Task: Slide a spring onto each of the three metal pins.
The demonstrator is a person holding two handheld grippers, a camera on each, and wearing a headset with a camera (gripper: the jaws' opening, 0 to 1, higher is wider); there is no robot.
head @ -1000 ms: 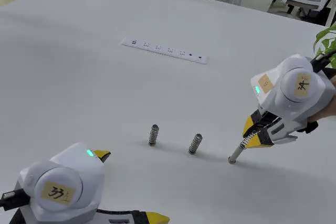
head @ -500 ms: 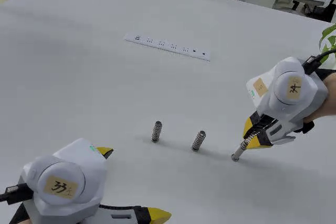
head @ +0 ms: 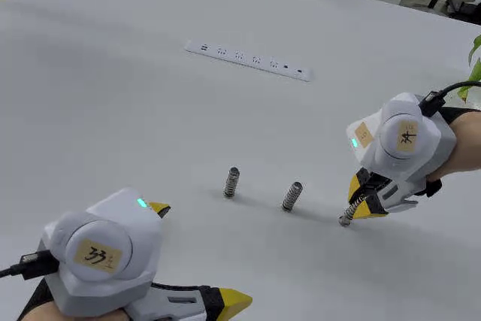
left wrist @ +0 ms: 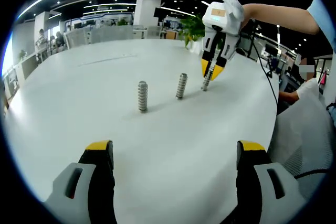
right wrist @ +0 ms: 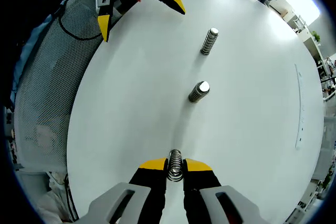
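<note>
Gripping the third spring at the end of the row

The white desk [head: 113,110] carries a power strip [head: 248,60] at its far side. The left gripper [left wrist: 175,148] hovers low at the near edge, its fingers [left wrist: 98,150] wide apart. The right gripper [right wrist: 175,165] has its fingers [right wrist: 155,165] clamped on a tilted spring [head: 350,210], whose lower end is at the desk. Two upright spring-covered pins [head: 232,182] [head: 291,196] stand in line beside it

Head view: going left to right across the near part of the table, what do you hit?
White left gripper with yellow tips → first metal pin wearing a coil spring → second metal pin wearing a coil spring → third coil spring, pinched in the white right gripper.
</note>
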